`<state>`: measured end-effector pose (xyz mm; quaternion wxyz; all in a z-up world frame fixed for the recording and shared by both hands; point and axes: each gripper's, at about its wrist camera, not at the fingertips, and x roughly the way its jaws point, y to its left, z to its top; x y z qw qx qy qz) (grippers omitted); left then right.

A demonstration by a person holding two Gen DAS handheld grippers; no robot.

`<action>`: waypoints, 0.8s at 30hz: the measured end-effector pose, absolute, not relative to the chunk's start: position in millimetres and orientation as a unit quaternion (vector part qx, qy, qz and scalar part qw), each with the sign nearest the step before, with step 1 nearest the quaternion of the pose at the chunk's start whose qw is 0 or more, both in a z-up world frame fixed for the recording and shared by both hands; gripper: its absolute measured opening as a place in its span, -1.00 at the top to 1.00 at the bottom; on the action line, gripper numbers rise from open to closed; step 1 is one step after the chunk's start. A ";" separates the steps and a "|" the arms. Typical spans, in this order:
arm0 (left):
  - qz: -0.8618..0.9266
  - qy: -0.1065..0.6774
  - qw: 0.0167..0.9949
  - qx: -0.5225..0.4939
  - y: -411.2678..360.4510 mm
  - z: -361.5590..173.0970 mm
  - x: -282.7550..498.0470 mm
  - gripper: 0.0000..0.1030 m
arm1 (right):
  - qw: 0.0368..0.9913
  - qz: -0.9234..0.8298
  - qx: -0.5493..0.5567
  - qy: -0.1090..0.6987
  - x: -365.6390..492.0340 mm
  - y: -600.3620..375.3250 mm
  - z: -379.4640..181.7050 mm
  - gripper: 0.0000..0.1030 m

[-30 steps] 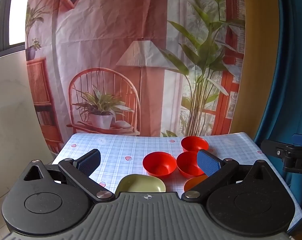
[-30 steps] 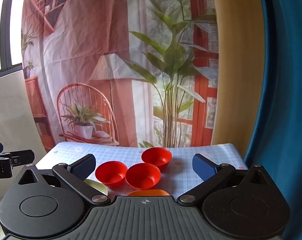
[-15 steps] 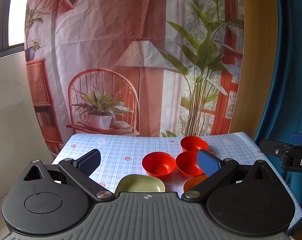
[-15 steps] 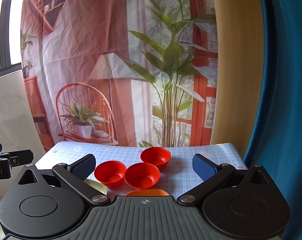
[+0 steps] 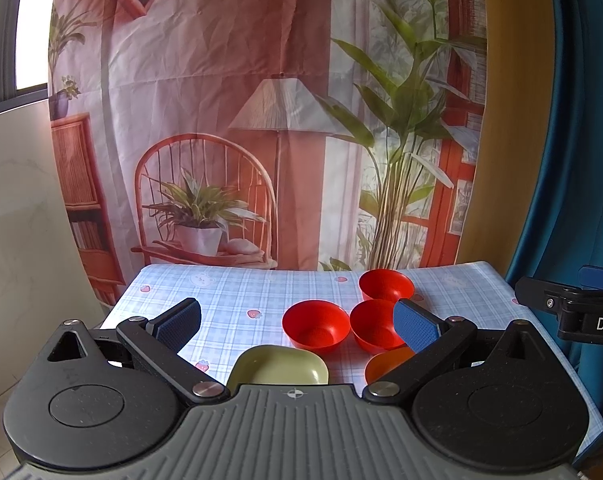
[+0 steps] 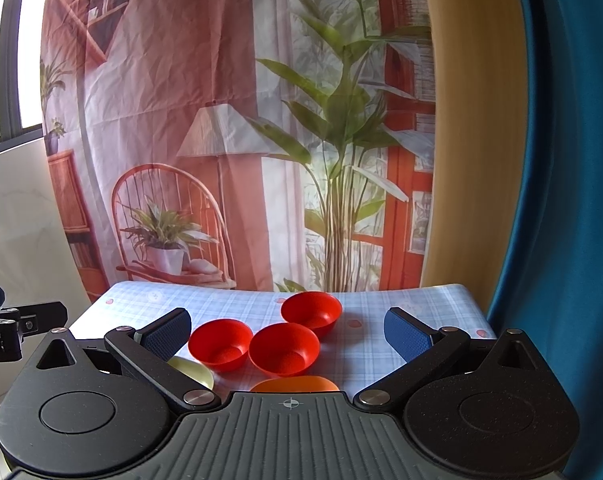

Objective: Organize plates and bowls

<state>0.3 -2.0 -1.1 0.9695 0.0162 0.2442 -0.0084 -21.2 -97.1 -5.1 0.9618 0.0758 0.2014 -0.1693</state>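
Observation:
Three red bowls stand close together on the checked tablecloth (image 5: pixel 229 296): a left one (image 5: pixel 316 329), a middle one (image 5: pixel 372 329) and a far one (image 5: pixel 386 285). A pale green dish (image 5: pixel 279 369) and an orange plate (image 5: pixel 385 365) lie nearer, partly hidden by the gripper body. My left gripper (image 5: pixel 297 322) is open and empty above the near table edge. My right gripper (image 6: pixel 287 334) is open and empty too, with the red bowls (image 6: pixel 283 348) between its fingers in view, the orange plate (image 6: pixel 295 383) just below and the green dish (image 6: pixel 193 370) at its left finger.
A printed backdrop (image 5: pixel 261 120) hangs behind the table's far edge. A blue curtain (image 6: pixel 561 200) hangs at the right. The right gripper's side (image 5: pixel 573 308) shows at the right edge of the left wrist view. The left gripper's side (image 6: pixel 13 320) shows at the left of the right wrist view.
Almost nothing: both grippers stay open, and the views shift only slightly.

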 end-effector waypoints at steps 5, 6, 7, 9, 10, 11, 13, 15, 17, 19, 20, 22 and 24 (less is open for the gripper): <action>-0.008 0.244 0.970 0.016 -2.1 -1.2 0.2 -1.00 | 0.962 -0.170 0.076 0.202 -21.2 -96.9 -5.4 -0.99; -0.008 0.245 0.969 0.016 -2.2 -1.3 0.3 -1.00 | 0.962 -0.170 0.076 0.202 -21.3 -96.8 -5.4 -0.99; -0.008 0.244 0.969 0.016 -2.2 -1.5 0.0 -1.00 | 0.962 -0.170 0.076 0.202 -21.4 -96.8 -5.4 -0.99; -0.008 0.244 0.970 0.016 -2.2 -1.6 0.0 -1.00 | 0.962 -0.170 0.076 0.202 -20.5 -97.1 -5.2 -0.99; -0.008 0.244 0.970 0.016 -2.2 -1.7 0.0 -1.00 | 0.961 -0.170 0.076 0.202 -20.4 -97.2 -3.4 -0.99; -0.008 0.244 0.970 0.016 -2.3 -1.8 -0.1 -1.00 | 0.961 -0.171 0.076 0.202 -22.9 -97.3 -7.1 -0.99; -0.008 0.244 0.970 0.016 -2.3 -1.8 -0.1 -1.00 | 0.961 -0.171 0.076 0.202 -22.7 -97.4 -6.8 -0.99; -0.008 0.245 0.969 0.016 -2.2 -1.8 -0.1 -1.00 | 0.961 -0.170 0.076 0.203 -22.4 -97.5 -6.8 -0.99; -0.009 0.244 0.970 0.016 -2.0 -2.1 0.1 -1.00 | 0.961 -0.170 0.076 0.203 -22.1 -97.6 -6.8 -0.99; -0.008 0.244 0.970 0.016 -2.0 -2.0 0.2 -1.00 | 0.961 -0.171 0.077 0.203 -21.7 -98.3 -7.5 -0.99; -0.008 0.245 0.969 0.015 -1.9 -2.0 0.2 -1.00 | 0.961 -0.171 0.076 0.203 -22.2 -97.3 -6.5 -0.99; -0.008 0.245 0.969 0.015 -1.9 -2.3 0.3 -1.00 | 0.961 -0.171 0.076 0.203 -22.2 -97.3 -6.4 -0.99; -0.009 0.245 0.969 0.015 -1.9 -2.4 0.2 -1.00 | 0.961 -0.171 0.076 0.203 -22.1 -97.5 -6.3 -0.99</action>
